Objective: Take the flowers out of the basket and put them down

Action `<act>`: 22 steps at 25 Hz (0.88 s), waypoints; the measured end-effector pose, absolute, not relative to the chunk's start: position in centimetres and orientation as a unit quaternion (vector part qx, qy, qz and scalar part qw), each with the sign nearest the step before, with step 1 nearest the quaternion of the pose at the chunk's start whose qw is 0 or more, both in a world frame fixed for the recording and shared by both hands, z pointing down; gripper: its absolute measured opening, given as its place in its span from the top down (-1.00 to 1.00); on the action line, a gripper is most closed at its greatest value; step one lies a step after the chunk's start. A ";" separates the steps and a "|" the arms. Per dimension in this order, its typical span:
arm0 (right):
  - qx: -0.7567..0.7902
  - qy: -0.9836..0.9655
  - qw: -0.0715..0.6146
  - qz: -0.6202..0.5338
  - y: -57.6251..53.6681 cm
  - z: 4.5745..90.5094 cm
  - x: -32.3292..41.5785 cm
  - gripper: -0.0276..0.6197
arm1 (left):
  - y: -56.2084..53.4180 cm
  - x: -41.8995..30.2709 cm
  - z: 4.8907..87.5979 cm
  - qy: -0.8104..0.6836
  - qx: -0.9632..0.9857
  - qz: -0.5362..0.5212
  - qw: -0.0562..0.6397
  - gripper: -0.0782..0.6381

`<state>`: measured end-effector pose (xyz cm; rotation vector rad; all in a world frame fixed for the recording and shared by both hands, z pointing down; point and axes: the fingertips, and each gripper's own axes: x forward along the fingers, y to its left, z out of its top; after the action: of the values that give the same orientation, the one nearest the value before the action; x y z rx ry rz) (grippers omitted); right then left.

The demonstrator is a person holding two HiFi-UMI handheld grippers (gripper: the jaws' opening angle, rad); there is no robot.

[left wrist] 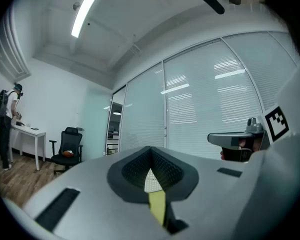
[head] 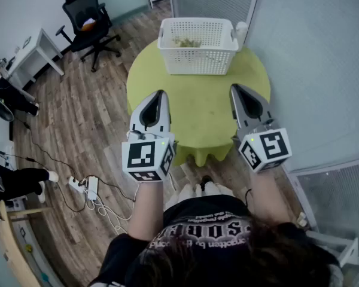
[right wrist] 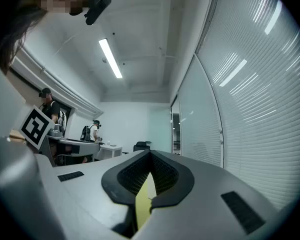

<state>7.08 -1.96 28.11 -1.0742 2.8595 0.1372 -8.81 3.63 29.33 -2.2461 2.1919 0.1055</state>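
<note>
A white slatted basket (head: 197, 61) stands at the far side of a round green table (head: 197, 109). Inside it lie the flowers (head: 187, 42), a small greenish bunch partly hidden by the rim. My left gripper (head: 160, 93) hovers over the table's near left, shut and empty, well short of the basket. My right gripper (head: 234, 87) hangs level with it over the near right, also shut with nothing held. In the left gripper view the left gripper (left wrist: 151, 150) points up at the glass wall, a sliver of green table showing below the closed tips. The right gripper (right wrist: 150, 154) shows the same in its own view.
A black office chair (head: 87, 17) and a white desk (head: 33, 55) stand on the wood floor at far left. A power strip with cables (head: 87, 187) lies on the floor near left. Glass partitions with blinds (head: 311, 52) close off the right side. A small white object (head: 241, 31) sits behind the basket.
</note>
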 end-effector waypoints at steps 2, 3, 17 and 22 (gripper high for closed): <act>-0.351 0.934 0.042 0.042 -2.2 28.1 7.1 0.83 | 3.4 -8.9 29.3 0.698 -0.715 0.035 0.000 0.77; -0.352 0.934 0.043 0.039 -2.4 28.2 7.1 0.83 | 3.3 -8.9 29.3 0.697 -0.716 0.035 0.000 0.77; -0.344 0.937 0.056 -0.002 -5.5 29.5 7.7 0.82 | 0.6 -8.3 30.1 0.684 -0.729 0.029 -0.003 0.77; -0.330 0.943 0.052 0.001 -7.1 29.8 7.9 0.82 | -0.7 -7.9 29.9 0.672 -0.739 0.031 0.018 0.77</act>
<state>7.95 -7.08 29.76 -1.0033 2.8665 0.0038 -7.93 -0.69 29.93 -2.2964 2.0875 0.0973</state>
